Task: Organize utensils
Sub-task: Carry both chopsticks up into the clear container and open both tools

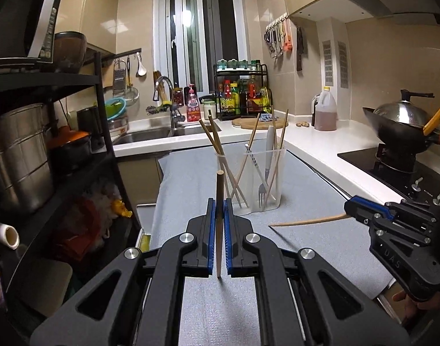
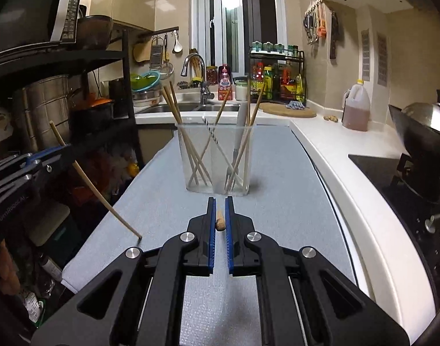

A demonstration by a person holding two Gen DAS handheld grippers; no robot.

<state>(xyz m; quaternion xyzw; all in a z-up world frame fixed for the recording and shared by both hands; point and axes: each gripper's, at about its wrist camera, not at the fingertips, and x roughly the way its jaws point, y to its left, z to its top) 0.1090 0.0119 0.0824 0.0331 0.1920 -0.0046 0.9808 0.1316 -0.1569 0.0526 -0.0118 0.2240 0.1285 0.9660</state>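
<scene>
A clear two-part holder (image 1: 254,178) stands on the grey mat (image 1: 320,239), with several wooden chopsticks in its left part and chopsticks, a fork and a white-handled utensil in its right part. My left gripper (image 1: 219,204) is shut on a wooden chopstick (image 1: 219,230), held upright just before the holder. My right gripper (image 2: 220,204) is shut on another wooden chopstick (image 2: 220,220), seen end-on; in the left wrist view that chopstick (image 1: 306,221) points left from the right gripper (image 1: 349,213). The holder (image 2: 217,158) stands straight ahead in the right wrist view, and the left gripper's chopstick (image 2: 96,193) slants down to the mat.
A black shelf rack (image 1: 47,144) with steel pots stands on the left. A sink with tap (image 1: 165,101) lies behind the mat. White counter (image 1: 320,144) on the right carries an oil jug (image 1: 325,109), a stove and a wok (image 1: 404,124). A spice rack (image 1: 243,92) stands at the back.
</scene>
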